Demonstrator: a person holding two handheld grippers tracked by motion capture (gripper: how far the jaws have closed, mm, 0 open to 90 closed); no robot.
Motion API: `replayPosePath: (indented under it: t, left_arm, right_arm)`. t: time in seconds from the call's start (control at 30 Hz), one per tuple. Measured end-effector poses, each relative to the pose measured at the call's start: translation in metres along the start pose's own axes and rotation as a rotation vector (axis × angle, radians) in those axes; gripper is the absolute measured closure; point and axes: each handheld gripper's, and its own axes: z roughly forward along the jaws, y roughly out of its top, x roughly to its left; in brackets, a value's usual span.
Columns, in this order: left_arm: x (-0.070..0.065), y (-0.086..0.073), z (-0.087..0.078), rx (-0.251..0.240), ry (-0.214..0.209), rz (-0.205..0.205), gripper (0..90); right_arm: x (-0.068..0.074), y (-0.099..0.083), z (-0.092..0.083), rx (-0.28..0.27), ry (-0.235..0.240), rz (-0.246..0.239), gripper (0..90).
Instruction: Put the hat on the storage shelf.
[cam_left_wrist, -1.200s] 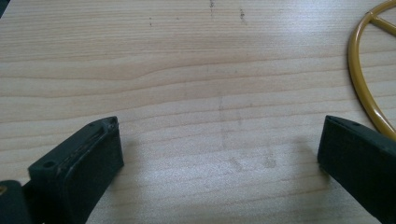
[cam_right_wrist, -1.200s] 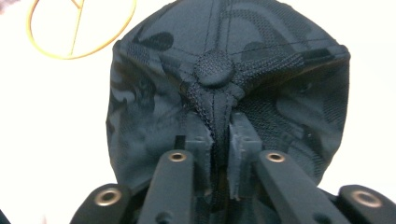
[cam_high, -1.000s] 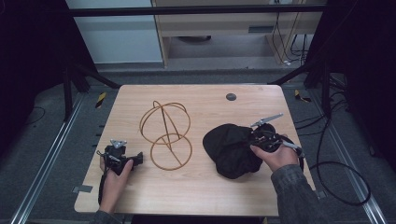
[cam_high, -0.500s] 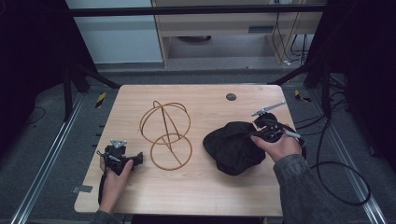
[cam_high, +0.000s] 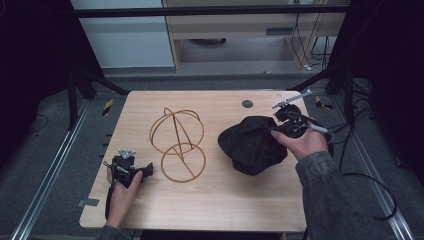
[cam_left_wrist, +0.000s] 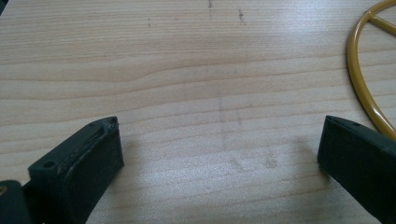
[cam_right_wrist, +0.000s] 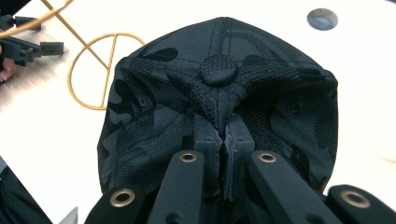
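Observation:
A black camouflage cap (cam_high: 250, 144) hangs over the right half of the wooden table (cam_high: 215, 200), its top button (cam_right_wrist: 217, 71) facing the right gripper view. My right gripper (cam_high: 278, 128) is shut on a fold of the cap's crown (cam_right_wrist: 226, 140), holding it slightly off the table. A gold wire stand (cam_high: 179, 142) of rings and rods sits at the table's middle; its base ring (cam_left_wrist: 369, 88) shows at the right edge of the left gripper view. My left gripper (cam_high: 146, 171) rests low on the table at the front left, jaws wide open with bare wood between them, pointing toward the stand.
A small dark round disc (cam_high: 247, 104) lies near the table's far edge; the same disc (cam_right_wrist: 322, 18) appears beyond the cap. Black cables trail off the table's right side (cam_high: 360, 175). Metal rails run along the floor at the left (cam_high: 50, 170).
My right gripper has risen and moved toward the far edge with the cap, lifting its crown. The left hand has stayed where it was.

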Motion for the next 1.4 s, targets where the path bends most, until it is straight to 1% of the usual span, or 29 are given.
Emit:
replayPosePath:
  t: [0.03,0.07,0.13,0.37,0.53,0.63,0.7,0.87,0.9,0.97,1.03,1.07,1.13,1.17,1.2,1.4]
  left_arm:
    - [0.000,0.000,0.000,0.000,0.001,0.000,0.0]
    - [0.000,0.000,0.000,-0.004,0.000,-0.004,0.0]
    - [0.000,0.000,0.000,-0.004,-0.003,-0.001,0.0]
    - [0.000,0.000,0.000,-0.003,-0.004,0.001,0.0]
    - [0.000,0.000,0.000,-0.005,-0.005,0.000,0.0]
    - [0.000,0.000,0.000,-0.003,-0.004,0.001,0.0]
    - [0.000,0.000,0.000,-0.003,-0.005,0.001,0.0]
    - [0.000,0.000,0.000,-0.003,-0.005,0.001,0.0]
    - [0.000,0.000,0.000,-0.003,-0.005,0.001,0.0]
    - [0.000,0.000,0.000,-0.002,-0.004,0.000,0.0]
    - [0.000,0.000,0.001,-0.003,-0.003,0.000,0.0]
    - [0.000,0.000,0.001,-0.003,-0.003,0.000,0.0]
    - [0.000,0.000,0.001,-0.002,-0.003,0.000,0.0]
    - [0.000,0.000,0.001,-0.003,-0.003,0.000,0.0]
    - [0.000,0.000,0.001,-0.003,-0.003,0.000,0.0]
    - [0.000,0.000,0.001,-0.003,-0.003,0.000,0.0]
  right_arm:
    - [0.000,0.001,-0.003,-0.007,-0.004,-0.005,86.8]
    - [-0.001,0.003,-0.006,-0.015,-0.004,0.003,86.8]
    - [-0.002,0.007,-0.012,-0.026,-0.006,0.005,86.8]
    - [-0.006,0.018,-0.029,-0.107,-0.031,0.036,86.9]
    - [-0.008,0.028,-0.039,-0.168,-0.016,0.073,86.9]
    - [-0.007,0.035,-0.044,-0.187,-0.027,0.073,86.9]
    - [-0.003,0.041,-0.048,-0.209,-0.043,0.070,86.9]
    - [0.001,0.048,-0.052,-0.231,-0.046,0.069,87.0]
    - [0.004,0.052,-0.052,-0.242,-0.048,0.060,87.0]
    - [0.006,0.054,-0.053,-0.249,-0.048,0.061,87.0]
    - [0.009,0.058,-0.054,-0.272,-0.047,0.057,87.0]
    - [0.013,0.062,-0.056,-0.295,-0.039,0.058,87.1]
    - [0.015,0.063,-0.057,-0.304,-0.037,0.058,87.1]
    - [0.019,0.067,-0.057,-0.317,-0.035,0.055,87.1]
    - [0.019,0.067,-0.057,-0.317,-0.035,0.055,87.1]
    - [0.030,0.077,-0.053,-0.346,-0.027,0.043,87.2]
